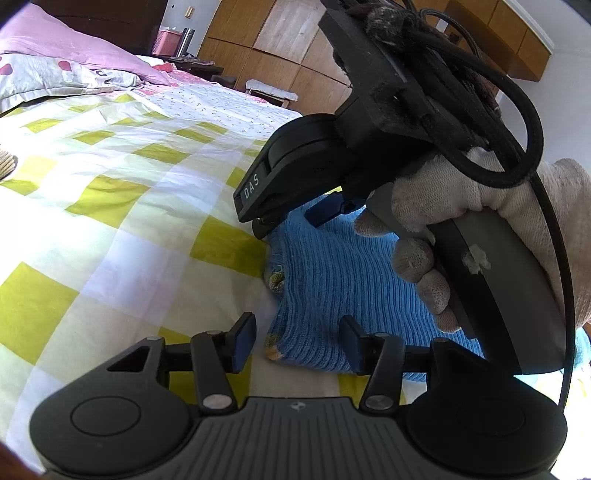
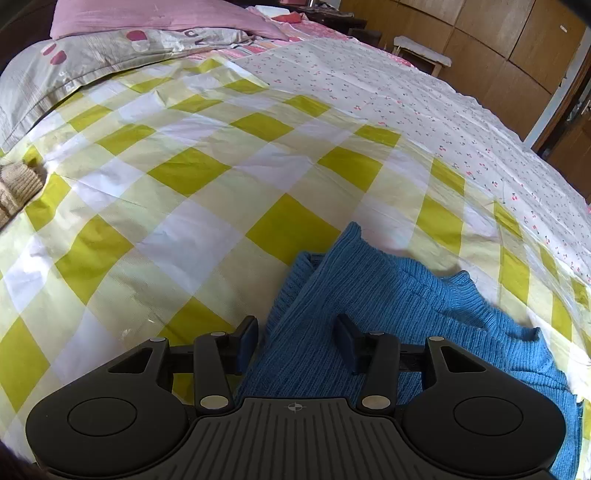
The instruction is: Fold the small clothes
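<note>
The blue knitted garment (image 2: 388, 306) lies on the bed, on the yellow-and-white checked sheet (image 2: 177, 173), partly folded, with one ribbed layer lying over another. The left hand-held gripper (image 1: 297, 341) is positioned just above the near edge of the garment with its jaws spread apart; one finger is over the sheet beside the garment and the other is over the knit, and nothing is held between them. The right hand-held gripper (image 2: 295, 341) is likewise open, low over the garment, holding nothing. In the left wrist view, the right unit appears beyond the garment, gripped by a gloved hand (image 1: 480, 206), with its blue fingertips (image 1: 325, 212) close to the far part of the knit. Beyond the garment, at the head of the bed, lie a pink pillow (image 2: 155, 16) and a patterned pillow (image 2: 74, 59). A floral sheet (image 2: 424, 103) adjoins the checked sheet. Wooden cabinets (image 2: 498, 44) stand behind the bed.
</note>
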`<state>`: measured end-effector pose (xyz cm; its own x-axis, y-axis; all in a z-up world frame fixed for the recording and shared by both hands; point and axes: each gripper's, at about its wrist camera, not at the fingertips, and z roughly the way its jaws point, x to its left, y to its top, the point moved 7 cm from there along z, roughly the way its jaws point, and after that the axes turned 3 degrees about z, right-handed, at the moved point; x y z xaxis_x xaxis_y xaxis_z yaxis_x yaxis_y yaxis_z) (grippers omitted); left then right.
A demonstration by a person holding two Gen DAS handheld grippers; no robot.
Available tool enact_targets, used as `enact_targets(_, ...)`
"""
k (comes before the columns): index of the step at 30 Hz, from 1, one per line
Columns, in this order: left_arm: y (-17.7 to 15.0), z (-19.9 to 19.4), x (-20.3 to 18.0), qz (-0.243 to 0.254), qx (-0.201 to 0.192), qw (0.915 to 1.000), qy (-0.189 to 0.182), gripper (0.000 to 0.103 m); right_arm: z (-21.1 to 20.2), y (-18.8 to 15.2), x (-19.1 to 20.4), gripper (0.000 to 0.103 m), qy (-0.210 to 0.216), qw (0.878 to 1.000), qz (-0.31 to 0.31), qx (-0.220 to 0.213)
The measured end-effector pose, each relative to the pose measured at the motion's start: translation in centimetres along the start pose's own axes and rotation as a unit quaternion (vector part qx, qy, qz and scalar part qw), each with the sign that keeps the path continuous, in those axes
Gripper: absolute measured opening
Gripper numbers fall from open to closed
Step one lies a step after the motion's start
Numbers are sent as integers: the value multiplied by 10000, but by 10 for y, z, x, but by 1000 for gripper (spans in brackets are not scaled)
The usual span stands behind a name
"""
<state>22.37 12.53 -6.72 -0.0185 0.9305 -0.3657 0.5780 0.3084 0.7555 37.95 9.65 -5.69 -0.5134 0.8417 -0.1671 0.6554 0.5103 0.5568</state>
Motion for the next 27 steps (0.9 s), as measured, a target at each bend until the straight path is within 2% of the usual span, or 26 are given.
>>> enact_targets(5,0,2,-5,84,1,10000,50,58,1,0,1,47,-28,9999,-121,13)
enact_targets(17,-2,-3,-11,173,-26,9998,112,58,2,-2,5,47,-130,9995,-291,-31)
enact_targets(23,-3,-2,-16,287,-36,9994,185,58,1,-4,5,43,-187,9989,-427,-41)
enact_targets(27,-3,-2,-20,357,-43,9990,270,56,1,-5,5,37,-241,9982,-548,-62)
